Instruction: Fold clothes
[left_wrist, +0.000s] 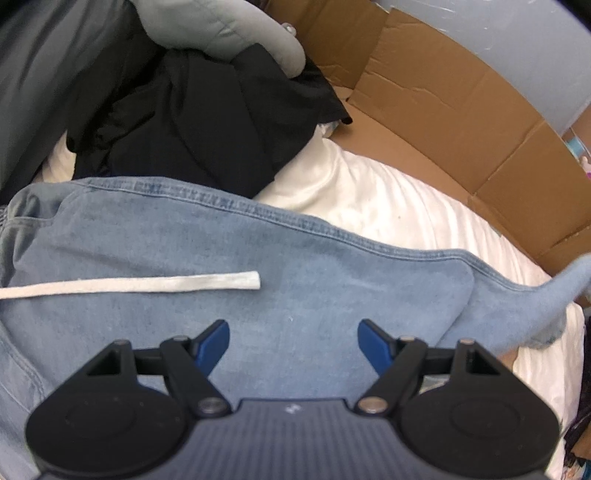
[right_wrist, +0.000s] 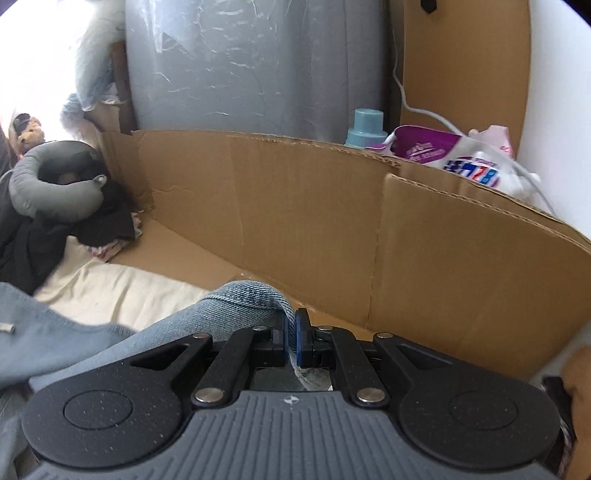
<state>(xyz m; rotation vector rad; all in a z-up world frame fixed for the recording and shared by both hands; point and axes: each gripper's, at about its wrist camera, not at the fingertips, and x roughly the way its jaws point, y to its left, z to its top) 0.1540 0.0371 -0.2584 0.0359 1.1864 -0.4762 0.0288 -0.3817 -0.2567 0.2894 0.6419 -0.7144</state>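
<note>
Light blue denim pants (left_wrist: 229, 254) lie spread on a white sheet (left_wrist: 388, 199), with a white drawstring (left_wrist: 147, 284) across them. My left gripper (left_wrist: 293, 332) is open and empty just above the denim. My right gripper (right_wrist: 291, 332) is shut on a hem of the same denim pants (right_wrist: 243, 295) and holds it lifted above the bed; the raised leg shows at the right edge of the left wrist view (left_wrist: 554, 295).
A pile of black clothes (left_wrist: 192, 122) with a grey neck pillow (left_wrist: 236, 33) lies at the far side of the bed. A cardboard wall (right_wrist: 332, 229) lines the bed's edge. A bottle (right_wrist: 365, 127) and a detergent bag (right_wrist: 461, 155) stand behind it.
</note>
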